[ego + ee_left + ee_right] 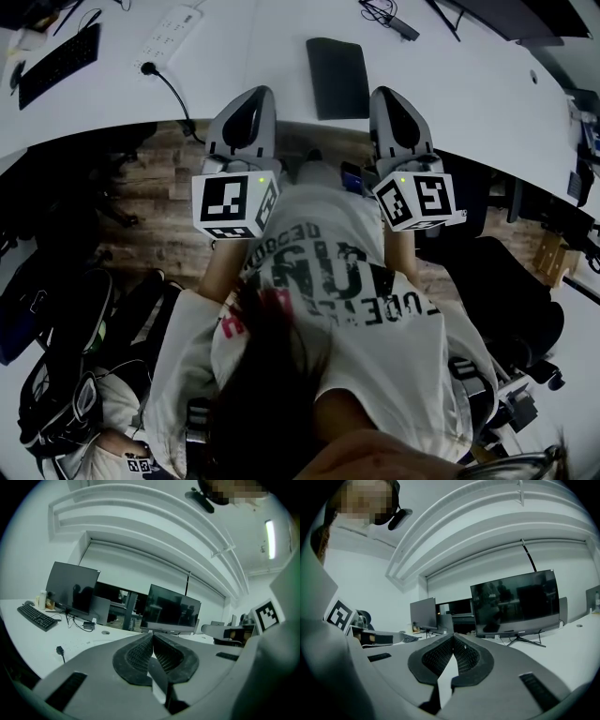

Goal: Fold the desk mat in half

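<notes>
The dark desk mat (pixel 337 77) lies flat on the white desk (pixel 469 103), just beyond its near edge and between the two grippers. My left gripper (pixel 251 98) is held at the desk edge left of the mat, apart from it. My right gripper (pixel 392 97) hangs at the mat's right, also apart. In the left gripper view the left gripper's (pixel 152 635) ribbed pads meet at the tip with nothing between them. The right gripper's (pixel 453 636) pads are likewise pressed together and empty. Both point up across the room, so the mat is hidden in both gripper views.
A keyboard (pixel 58 64) and a power strip (pixel 171 31) with its cable lie at the desk's back left. Monitors (pixel 169 609) stand on the desks ahead. A black office chair (pixel 511 295) is at my right, and bags (pixel 66 375) sit on the floor at my left.
</notes>
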